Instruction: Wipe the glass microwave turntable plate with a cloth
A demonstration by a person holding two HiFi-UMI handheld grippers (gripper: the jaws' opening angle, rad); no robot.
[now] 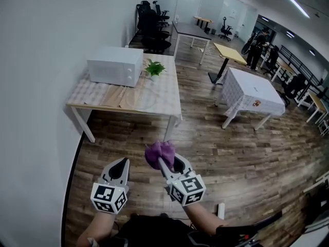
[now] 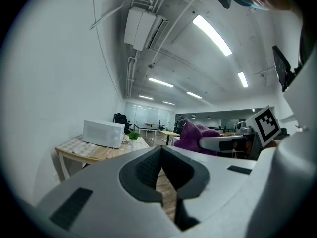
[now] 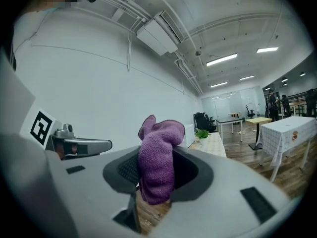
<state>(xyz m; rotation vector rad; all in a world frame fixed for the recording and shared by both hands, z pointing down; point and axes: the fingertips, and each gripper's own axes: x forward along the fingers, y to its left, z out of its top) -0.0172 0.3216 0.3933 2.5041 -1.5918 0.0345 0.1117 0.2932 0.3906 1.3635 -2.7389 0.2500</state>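
**Operator:** What room is this?

**Spotter:** You're in an open office with a wood-plank floor [image 1: 216,148]. A white wall [image 1: 36,86] runs along on your left gripper's [image 2: 161,150] side.

**Operator:** And the grippers themselves?

**Spotter:** Both are held low in front of you, side by side. Your left gripper is closed, its jaws meeting at the tips with nothing between them. Your right gripper [image 1: 169,163] is clamped on a purple cloth [image 3: 157,162]. The cloth bunches up above the jaws and hangs a little below them.

**Operator:** Where's the plate?

**Spotter:** It's well ahead of both grippers, across a stretch of floor. A wooden table [image 1: 103,99] stands there against the wall. The glass turntable plate [image 1: 145,102] lies flat on the table's near half and shows only as a faint clear round. It's roughly in line with the gap between your two grippers and well apart from the cloth.

**Operator:** What's behind it?

**Spotter:** A white microwave [image 1: 114,66] sits at the back of the table, towards your left gripper's side. A small green plant [image 1: 154,68] stands just beside it, towards your right gripper's side.

**Operator:** Anything farther off?

**Spotter:** Out on your right gripper's side there's a second table under a white checked cover [image 1: 252,94]. Beyond everything else are black office chairs [image 1: 151,27] and more desks.
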